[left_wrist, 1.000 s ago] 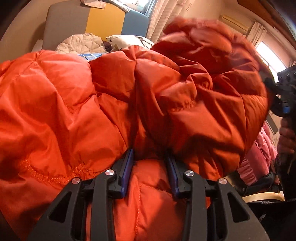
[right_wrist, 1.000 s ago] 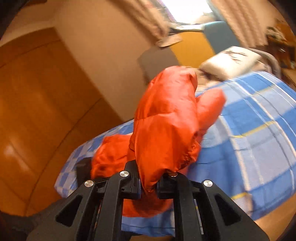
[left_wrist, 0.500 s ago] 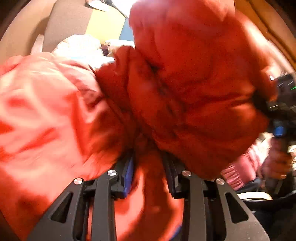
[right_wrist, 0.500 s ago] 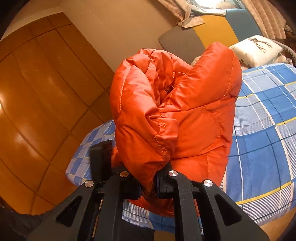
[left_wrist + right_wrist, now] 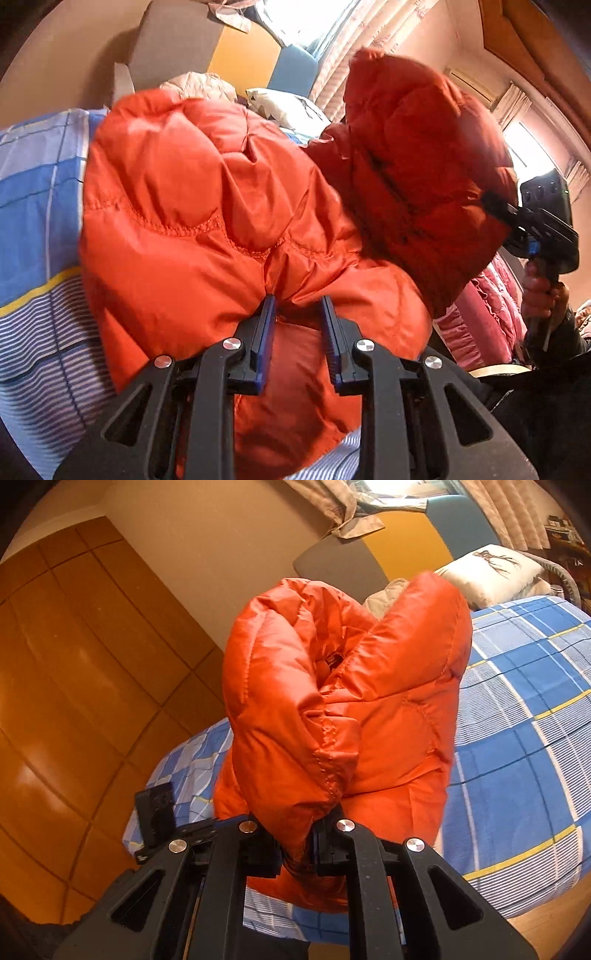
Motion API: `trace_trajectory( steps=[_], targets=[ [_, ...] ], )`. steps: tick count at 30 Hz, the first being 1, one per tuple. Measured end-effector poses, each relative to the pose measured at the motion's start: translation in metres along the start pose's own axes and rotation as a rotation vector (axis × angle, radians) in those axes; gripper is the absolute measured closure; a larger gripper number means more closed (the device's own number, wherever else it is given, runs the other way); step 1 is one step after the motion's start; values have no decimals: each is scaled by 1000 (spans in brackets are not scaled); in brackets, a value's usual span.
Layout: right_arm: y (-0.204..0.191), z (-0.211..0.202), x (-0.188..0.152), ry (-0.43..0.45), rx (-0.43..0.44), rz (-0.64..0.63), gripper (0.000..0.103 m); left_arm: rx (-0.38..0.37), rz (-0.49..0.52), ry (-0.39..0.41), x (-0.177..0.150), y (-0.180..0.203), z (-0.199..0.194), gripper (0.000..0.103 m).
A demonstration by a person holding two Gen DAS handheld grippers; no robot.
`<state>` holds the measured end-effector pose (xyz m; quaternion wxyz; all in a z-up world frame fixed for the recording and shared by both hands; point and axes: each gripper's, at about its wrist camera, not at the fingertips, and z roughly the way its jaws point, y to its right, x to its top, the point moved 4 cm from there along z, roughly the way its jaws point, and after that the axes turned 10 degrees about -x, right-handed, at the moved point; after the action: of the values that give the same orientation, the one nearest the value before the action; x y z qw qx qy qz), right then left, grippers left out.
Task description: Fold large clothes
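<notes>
Left wrist view: our left claw (image 5: 297, 306) has just been closing, orange down jacket (image 5: 207, 221) pinched between its jaws, above the checked bed (image 5: 33, 192). Right wrist view: our right claw (image 5: 297, 842) clenched on the jacket's bunched edge (fabric rising above it).

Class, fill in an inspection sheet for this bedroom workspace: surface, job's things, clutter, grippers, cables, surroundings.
Surface: bed under a blue checked sheet.
Job's things: orange puffer jacket, bunched, partly lifted.
Clutter: white pillow, pink quilted garment.
Grippers: left gripper has just been closing, jacket fabric between its fingers; right gripper shut on the jacket.
Cables: nothing seen.
Surroundings: wooden wardrobe, curtains, padded headboard.
</notes>
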<state>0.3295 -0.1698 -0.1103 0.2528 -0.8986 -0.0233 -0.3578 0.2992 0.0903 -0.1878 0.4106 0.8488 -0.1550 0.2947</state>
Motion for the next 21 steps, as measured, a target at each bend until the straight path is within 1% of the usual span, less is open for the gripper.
trace_trajectory(
  steps=[3,6,8,10,12,14,15,16,20,21],
  targets=[
    [-11,11,-7,-33,9,-11,92,-10,26,-37,2,0,5,80],
    [-26,22,-15,-60,1,-54,92,7,76,-85,7,8,12,80],
    [-38,34,-21,-84,-1,-90,92,22,97,-100,10,11,12,80],
    [-48,47,-27,-107,2,-122,92,33,105,-95,10,15,15,80],
    [-56,61,-36,-134,2,-144,92,34,87,-72,8,14,14,80],
    [-63,76,-45,-158,3,-164,92,35,75,-55,5,13,11,80],
    [-64,81,-47,-165,2,-167,92,34,71,-50,-4,16,3,80],
    [-66,87,-51,-174,-1,-165,92,31,65,-45,-6,15,0,80],
    [-66,105,-63,-181,-20,-172,92,27,54,-43,-7,12,-3,80],
    [-66,104,-68,-180,-24,-173,92,26,48,-39,-7,12,-6,80]
  ],
)
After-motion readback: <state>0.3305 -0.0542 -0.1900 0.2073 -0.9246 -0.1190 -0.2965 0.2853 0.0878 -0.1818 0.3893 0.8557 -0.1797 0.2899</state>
